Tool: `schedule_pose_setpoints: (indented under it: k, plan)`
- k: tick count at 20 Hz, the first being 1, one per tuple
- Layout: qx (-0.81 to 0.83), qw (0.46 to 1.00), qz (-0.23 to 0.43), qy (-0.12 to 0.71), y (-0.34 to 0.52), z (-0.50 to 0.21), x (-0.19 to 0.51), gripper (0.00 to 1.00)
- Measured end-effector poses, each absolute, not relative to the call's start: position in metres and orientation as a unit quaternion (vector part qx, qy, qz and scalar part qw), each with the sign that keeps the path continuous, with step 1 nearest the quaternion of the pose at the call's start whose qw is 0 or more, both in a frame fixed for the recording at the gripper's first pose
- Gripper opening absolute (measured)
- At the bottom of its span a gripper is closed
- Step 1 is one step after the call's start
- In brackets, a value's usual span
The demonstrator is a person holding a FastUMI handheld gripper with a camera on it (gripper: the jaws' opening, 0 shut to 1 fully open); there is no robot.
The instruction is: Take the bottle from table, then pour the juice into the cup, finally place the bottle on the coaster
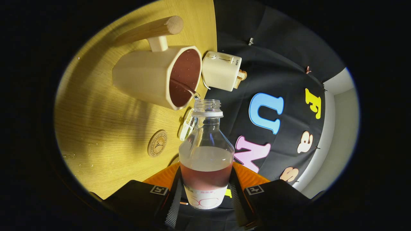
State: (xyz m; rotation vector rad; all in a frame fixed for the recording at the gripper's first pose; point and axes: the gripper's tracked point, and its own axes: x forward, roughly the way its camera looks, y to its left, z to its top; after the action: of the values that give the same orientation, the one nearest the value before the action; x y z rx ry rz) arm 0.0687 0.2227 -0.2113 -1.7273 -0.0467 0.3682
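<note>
Pouring juice from the held bottle (pixel 206 160) into the cream cup (pixel 159 75).

The gripper (pixel 205 195) is clamped on the bottle's lower body, tipped so a thin stream reaches the cup just beyond its open mouth. The cup looks nearly full. The round coaster (pixel 157 143) is left bare on the wooden table (pixel 106 134), left of the bottle, for the set-down.

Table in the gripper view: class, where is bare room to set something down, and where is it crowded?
Bare wood lies around the coaster, between cup and gripper, shut on the bottle. Crowded: the table edge, where cup, toaster and bottle mouth meet.
</note>
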Motion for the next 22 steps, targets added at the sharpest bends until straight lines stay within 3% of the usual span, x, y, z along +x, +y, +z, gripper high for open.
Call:
schedule_pose_setpoints:
  k: [22]
  plan:
    - [-0.781,0.599,0.167,-0.058,0.235,-0.201,0.074,0.72]
